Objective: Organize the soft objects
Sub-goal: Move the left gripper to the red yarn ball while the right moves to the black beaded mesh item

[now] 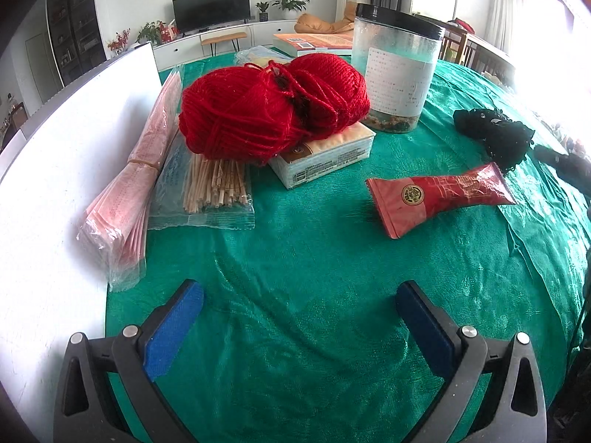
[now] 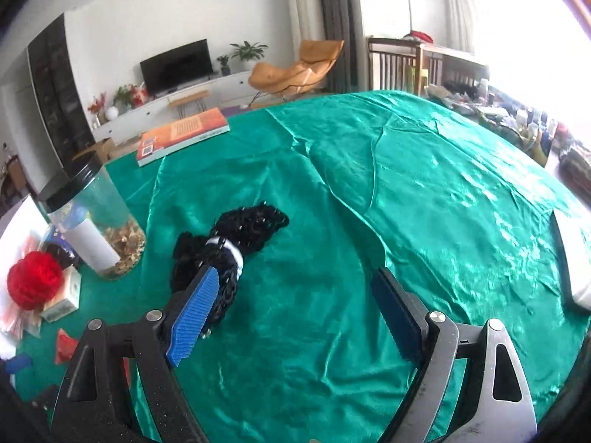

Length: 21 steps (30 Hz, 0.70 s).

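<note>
A red yarn ball (image 1: 273, 107) rests on a tissue pack (image 1: 325, 155) at the back of the green tablecloth (image 1: 303, 258); it also shows in the right wrist view (image 2: 35, 280). A black beaded yarn bundle (image 2: 225, 243) with a white band lies on the cloth, also visible in the left wrist view (image 1: 495, 133). My left gripper (image 1: 299, 306) is open and empty, well short of the red yarn. My right gripper (image 2: 295, 295) is open and empty; its left finger (image 2: 192, 317) overlaps the bundle's near end.
A clear jar with a black lid (image 1: 395, 70) stands behind the yarn. A red snack packet (image 1: 439, 195), a pack of wooden sticks (image 1: 214, 188), pink packets (image 1: 140, 184), a book (image 2: 181, 134) and a white board (image 1: 66, 170) lie around.
</note>
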Each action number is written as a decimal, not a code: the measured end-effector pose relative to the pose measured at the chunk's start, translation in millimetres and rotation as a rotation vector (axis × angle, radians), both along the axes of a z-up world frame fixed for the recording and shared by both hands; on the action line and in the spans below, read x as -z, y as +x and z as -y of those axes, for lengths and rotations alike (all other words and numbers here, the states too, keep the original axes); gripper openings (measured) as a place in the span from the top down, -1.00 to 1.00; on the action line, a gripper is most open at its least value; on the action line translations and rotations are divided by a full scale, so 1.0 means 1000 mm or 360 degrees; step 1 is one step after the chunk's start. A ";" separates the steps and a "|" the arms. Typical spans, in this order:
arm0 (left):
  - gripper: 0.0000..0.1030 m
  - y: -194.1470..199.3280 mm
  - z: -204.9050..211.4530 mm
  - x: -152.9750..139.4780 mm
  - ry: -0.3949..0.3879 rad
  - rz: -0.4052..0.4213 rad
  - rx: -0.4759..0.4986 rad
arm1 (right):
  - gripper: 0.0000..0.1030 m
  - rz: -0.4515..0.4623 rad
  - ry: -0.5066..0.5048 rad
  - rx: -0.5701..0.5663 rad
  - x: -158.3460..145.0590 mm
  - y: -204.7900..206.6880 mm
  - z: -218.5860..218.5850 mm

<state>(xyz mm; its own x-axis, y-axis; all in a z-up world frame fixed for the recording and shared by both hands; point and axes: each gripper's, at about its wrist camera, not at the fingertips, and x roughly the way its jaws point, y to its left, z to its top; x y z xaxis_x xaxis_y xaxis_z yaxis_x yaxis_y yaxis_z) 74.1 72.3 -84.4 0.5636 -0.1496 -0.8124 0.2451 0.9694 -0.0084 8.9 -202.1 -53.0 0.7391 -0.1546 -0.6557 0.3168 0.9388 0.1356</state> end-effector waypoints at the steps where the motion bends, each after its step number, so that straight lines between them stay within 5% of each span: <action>1: -1.00 0.000 0.000 0.000 0.0000 0.0000 0.0000 | -0.70 -0.0019 0.0005 -0.0038 0.002 0.000 -0.007; 5: -1.00 0.000 0.000 0.000 0.0000 0.0000 0.0000 | -0.68 -0.0150 0.0024 -0.0186 0.006 0.008 -0.036; 21: -1.00 0.000 0.000 0.000 0.0000 0.0000 0.0000 | -0.71 -0.0255 -0.0023 -0.0210 0.023 0.035 -0.061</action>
